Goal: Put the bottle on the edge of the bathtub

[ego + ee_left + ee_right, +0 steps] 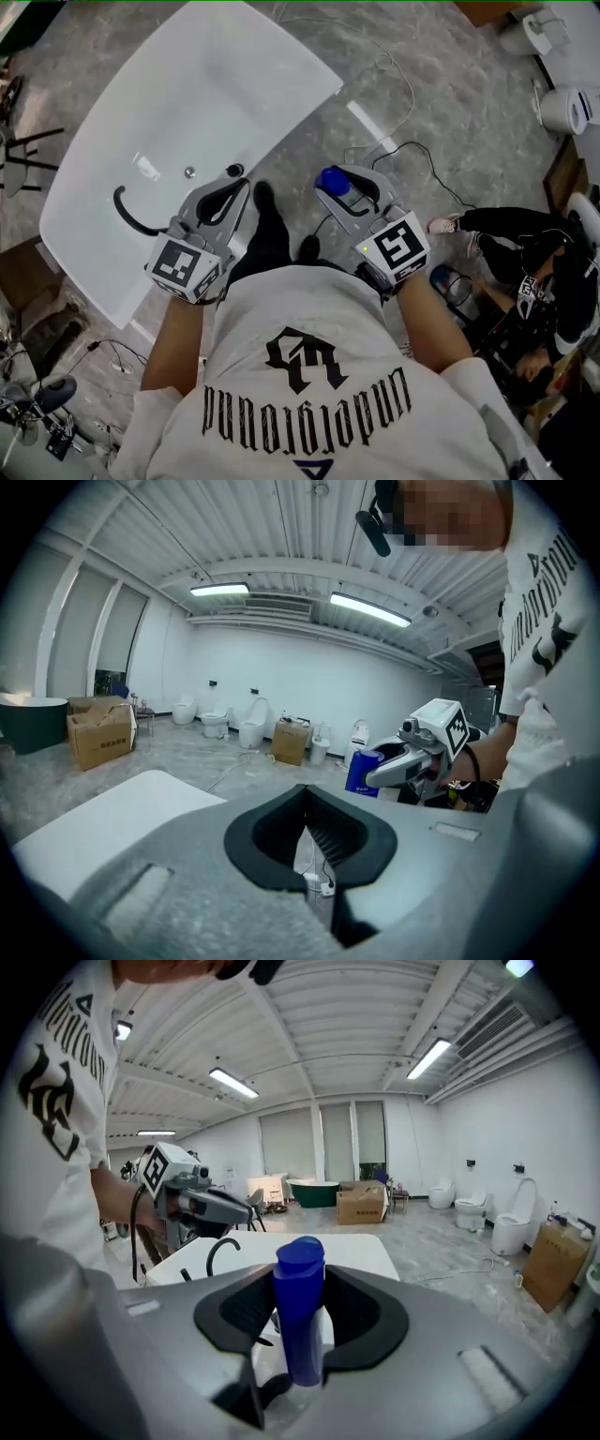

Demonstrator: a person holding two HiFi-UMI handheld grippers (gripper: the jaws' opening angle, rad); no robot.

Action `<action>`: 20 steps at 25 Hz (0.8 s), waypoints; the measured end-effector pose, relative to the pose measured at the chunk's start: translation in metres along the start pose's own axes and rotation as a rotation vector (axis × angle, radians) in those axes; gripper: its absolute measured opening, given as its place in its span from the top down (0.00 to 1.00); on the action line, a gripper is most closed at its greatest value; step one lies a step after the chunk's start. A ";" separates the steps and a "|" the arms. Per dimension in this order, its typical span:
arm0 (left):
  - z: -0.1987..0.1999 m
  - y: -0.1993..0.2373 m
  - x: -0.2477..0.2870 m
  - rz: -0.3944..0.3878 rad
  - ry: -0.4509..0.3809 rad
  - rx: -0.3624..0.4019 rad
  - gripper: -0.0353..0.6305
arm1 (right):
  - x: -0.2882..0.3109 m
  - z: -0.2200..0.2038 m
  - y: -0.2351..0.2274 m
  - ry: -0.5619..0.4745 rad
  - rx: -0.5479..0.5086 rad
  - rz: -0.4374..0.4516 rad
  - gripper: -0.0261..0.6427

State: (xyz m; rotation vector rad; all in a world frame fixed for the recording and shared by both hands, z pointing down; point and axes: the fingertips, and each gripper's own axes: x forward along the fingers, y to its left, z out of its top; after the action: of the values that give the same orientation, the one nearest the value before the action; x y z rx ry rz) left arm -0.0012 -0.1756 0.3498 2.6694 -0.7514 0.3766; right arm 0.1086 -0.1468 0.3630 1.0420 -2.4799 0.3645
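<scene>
Slim round-capped blue bottle (299, 1312) — smooth white bathtub (187, 122), marbled grey floor (441, 103)

"What's the right gripper view giving you?"

"I see the right gripper (302, 1321), its fingers (370, 1314) pressed on either side of a blue bottle (300, 1283) that stands upright, cap on top."

"And past it?"

"The white bathtub (361, 1249), with a black faucet (220, 1251) curving up from its left part. The left gripper (202, 1202) hangs above that side. Farther back I can make out a cardboard box (361, 1202) and a dark green tub (314, 1190) — and toilets (511, 1227) along the right wall."
</scene>
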 end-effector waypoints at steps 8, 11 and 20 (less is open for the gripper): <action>-0.031 0.064 0.022 0.004 0.057 -0.050 0.94 | 0.083 -0.020 -0.018 0.104 -0.033 0.050 0.73; -0.049 0.089 0.030 0.015 0.076 -0.084 0.94 | 0.115 -0.035 -0.023 0.153 -0.059 0.070 0.73; -0.102 0.143 0.050 0.002 0.161 -0.128 0.94 | 0.199 -0.085 -0.032 0.281 -0.086 0.114 0.73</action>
State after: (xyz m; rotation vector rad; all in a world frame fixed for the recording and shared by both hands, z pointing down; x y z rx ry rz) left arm -0.0534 -0.2729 0.4951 2.4853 -0.7043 0.5190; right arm 0.0301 -0.2574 0.5351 0.7604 -2.2848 0.4053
